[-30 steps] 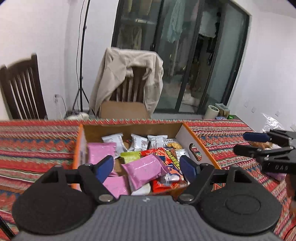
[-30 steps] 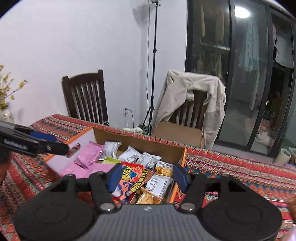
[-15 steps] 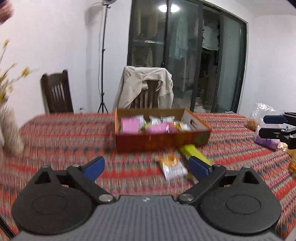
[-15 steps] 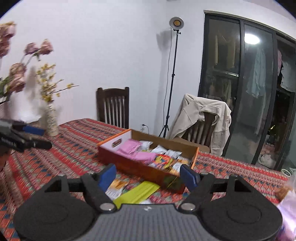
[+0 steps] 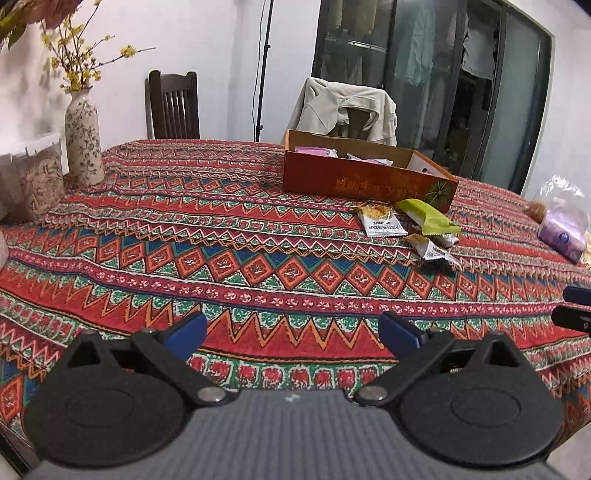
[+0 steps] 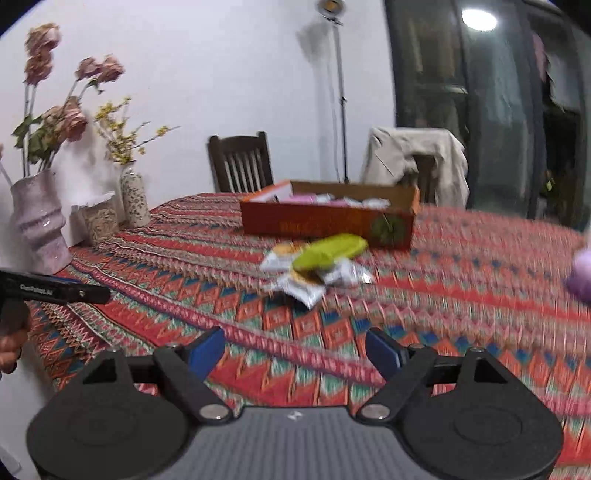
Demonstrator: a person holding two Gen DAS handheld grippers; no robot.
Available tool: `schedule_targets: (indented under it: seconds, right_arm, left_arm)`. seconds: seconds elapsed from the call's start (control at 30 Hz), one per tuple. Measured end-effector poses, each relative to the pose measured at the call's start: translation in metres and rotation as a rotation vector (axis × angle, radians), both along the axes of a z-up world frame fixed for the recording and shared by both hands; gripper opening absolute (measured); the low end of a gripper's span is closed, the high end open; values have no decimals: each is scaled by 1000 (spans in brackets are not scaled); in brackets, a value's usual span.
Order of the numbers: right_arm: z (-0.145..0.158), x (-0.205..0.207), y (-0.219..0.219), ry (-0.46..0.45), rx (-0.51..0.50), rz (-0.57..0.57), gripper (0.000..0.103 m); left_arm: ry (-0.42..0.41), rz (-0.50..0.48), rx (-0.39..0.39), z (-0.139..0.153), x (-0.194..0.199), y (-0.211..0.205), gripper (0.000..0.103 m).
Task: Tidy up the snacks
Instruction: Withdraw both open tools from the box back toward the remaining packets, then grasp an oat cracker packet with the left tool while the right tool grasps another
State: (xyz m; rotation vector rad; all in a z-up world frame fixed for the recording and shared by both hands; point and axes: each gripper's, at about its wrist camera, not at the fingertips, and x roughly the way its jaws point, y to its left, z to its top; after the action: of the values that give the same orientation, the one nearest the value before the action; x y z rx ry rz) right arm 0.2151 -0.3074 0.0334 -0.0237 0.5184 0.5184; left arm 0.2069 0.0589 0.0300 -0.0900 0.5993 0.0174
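Pulled well back from the snack box [image 5: 369,177] since a second ago, both grippers empty, jaws wide open. Left gripper [image 5: 293,332] and right gripper [image 6: 295,352] low over the table [image 5: 221,240]. Green packet [image 5: 428,218] and small white packets [image 5: 382,221] outside the box, just beside its front wall — unsorted, probably next.

Soft indoor light is falling evenly over the patterned tablecloth [image 5: 258,236], with a ceiling lamp glaring in the glass door [image 6: 480,18] far ahead. The left wrist view is staying sharp, while the right wrist view is smearing with motion blur, worst toward its right edge. Fisheye bending is curving both frames' borders.
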Motion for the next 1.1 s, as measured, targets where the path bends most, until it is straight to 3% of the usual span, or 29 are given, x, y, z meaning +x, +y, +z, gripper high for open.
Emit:
schedule_targets:
  seconds: [0.13, 0.27, 0.4, 0.57, 0.67, 0.8, 0.93, 1.0, 1.1]
  right_arm:
    - [-9, 1, -7, 22, -3, -40, 83]
    - [-12, 15, -9, 56, 70, -43, 83]
    - [-17, 50, 1, 98, 158, -94, 88]
    - [-28, 107, 27, 164, 235, -130, 88]
    - [-32, 137, 52, 161, 203, -131, 88]
    - [-42, 172, 83, 167, 74, -150, 84]
    - [-49, 179, 95, 149, -7, -145, 68]
    - [-48, 175, 91, 138, -35, -127, 48]
    - [-47, 164, 75, 126, -88, -131, 47]
  left_arm:
    - [3, -4, 16, 0, 7, -9, 101]
    - [-3, -28, 7, -5, 13, -17, 101]
    - [-24, -58, 26, -15, 20, -17, 101]
    - [23, -5, 22, -24, 41, 0, 101]
    - [-8, 8, 22, -19, 51, 5, 101]
    - [-26, -21, 11, -12, 74, 1, 101]
    - [-34, -90, 9, -6, 110, -15, 101]
    - [-22, -123, -12, -5, 134, -26, 101]
    - [-19, -219, -60, -10, 170, -46, 101]
